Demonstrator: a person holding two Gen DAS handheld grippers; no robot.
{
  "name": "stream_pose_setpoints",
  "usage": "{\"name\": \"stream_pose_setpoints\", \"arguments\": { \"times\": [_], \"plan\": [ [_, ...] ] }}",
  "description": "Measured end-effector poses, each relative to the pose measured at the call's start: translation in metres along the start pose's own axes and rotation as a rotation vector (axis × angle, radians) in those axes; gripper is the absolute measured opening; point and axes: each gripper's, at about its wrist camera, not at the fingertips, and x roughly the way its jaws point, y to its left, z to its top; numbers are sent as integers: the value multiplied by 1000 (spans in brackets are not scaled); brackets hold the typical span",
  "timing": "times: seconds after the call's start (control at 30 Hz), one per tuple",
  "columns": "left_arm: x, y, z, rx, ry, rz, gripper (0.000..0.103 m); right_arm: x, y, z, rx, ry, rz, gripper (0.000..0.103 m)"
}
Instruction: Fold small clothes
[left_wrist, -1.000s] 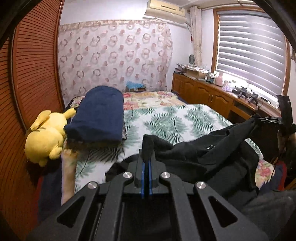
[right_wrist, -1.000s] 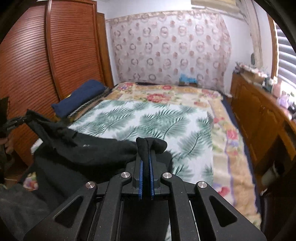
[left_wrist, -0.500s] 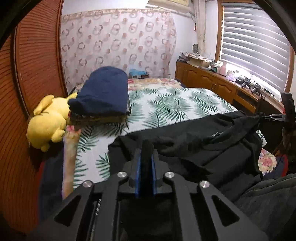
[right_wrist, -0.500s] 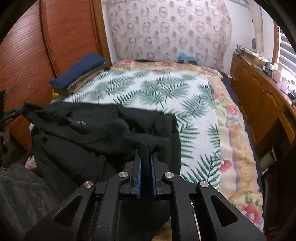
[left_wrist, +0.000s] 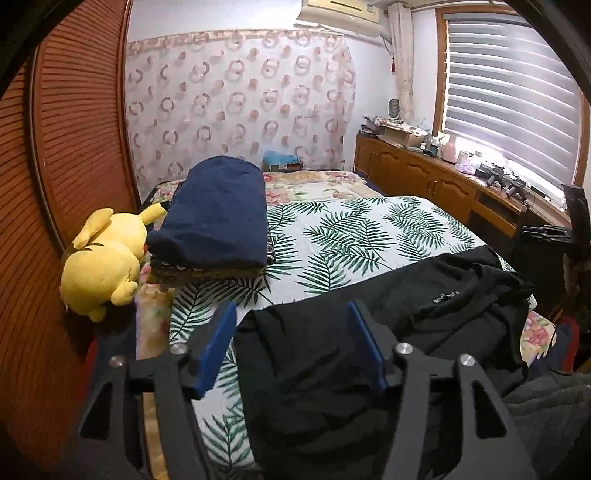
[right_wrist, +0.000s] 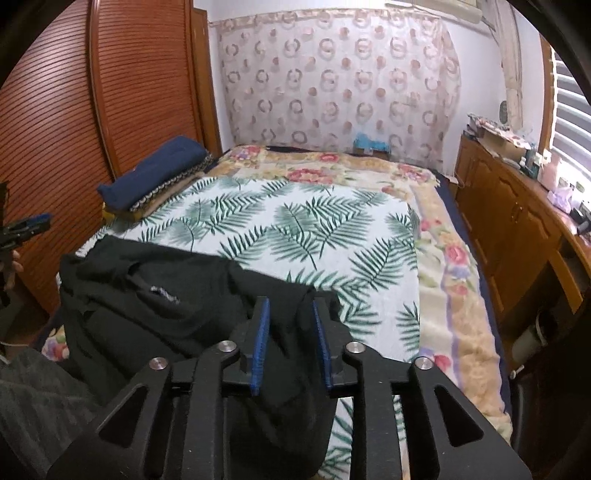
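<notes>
Where the near edge of the bed (left_wrist: 369, 229) meets the person, a black garment (left_wrist: 406, 317) is laid across the palm-print sheet (right_wrist: 295, 229), rumpled and not yet squared; a small label is seen on its upper face. It appears to have been spread there so that a flat surface is given for folding.

Left tongs (left_wrist: 291, 343): set wide apart, blue pads on either side of the garment's left corner, nothing gripped. Right tongs (right_wrist: 291, 339): parted, less widely, over the garment's right corner, with cloth lying between the pads but not pinched. Both are judged to be placed at the corners so that edges can be taken up for the first fold, which is not yet made.

Beyond the garment, well apart, a navy stack (left_wrist: 218, 218) of folded items is kept at the far left of the bed, presumably as the finished pile. Just beside it, a yellow plush (left_wrist: 103, 266) is lodged against the wooden wardrobe (left_wrist: 66, 147). A cabinet (left_wrist: 424, 181) is ranged under the blinds (left_wrist: 509, 92).
</notes>
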Motion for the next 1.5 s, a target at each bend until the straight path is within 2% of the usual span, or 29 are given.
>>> {"name": "stream_pose_setpoints", "arguments": {
  "times": [0.03,0.33,0.6,0.7,0.8,0.83,0.93,1.0,1.07,1.13,1.3,1.43,1.5],
  "plan": [
    [6,2,1,-3,7,-1,62,3,0,1,-6,0,-9,39],
    [86,16,6,-19,116,13,62,52,-10,10,10,41,-12,39],
    [139,26,-12,-51,232,49,62,104,-33,0,78,147,-39,39],
    [147,27,-18,-54,251,49,62,112,-38,-5,110,161,-28,38],
    [150,28,-22,-55,260,50,62,113,-40,-6,127,157,2,23],
    [151,28,-22,-57,260,49,62,111,-40,-5,128,150,14,14],
    [152,30,-23,-63,259,47,63,98,-42,-3,145,105,45,9],
    [153,31,-23,-71,257,41,63,89,-45,-2,164,70,23,8],
    [154,33,-24,-86,253,34,64,82,-52,-1,182,61,-84,6],
    [154,35,-24,-93,246,29,65,79,-62,-4,212,57,-130,6],
    [154,36,-24,-91,245,31,66,86,-65,-9,219,89,-119,6],
    [154,36,-24,-91,244,31,67,84,-61,-5,202,68,-100,7],
    [154,36,-25,-92,244,32,68,82,-59,-4,190,62,-99,12]
  ]
}}
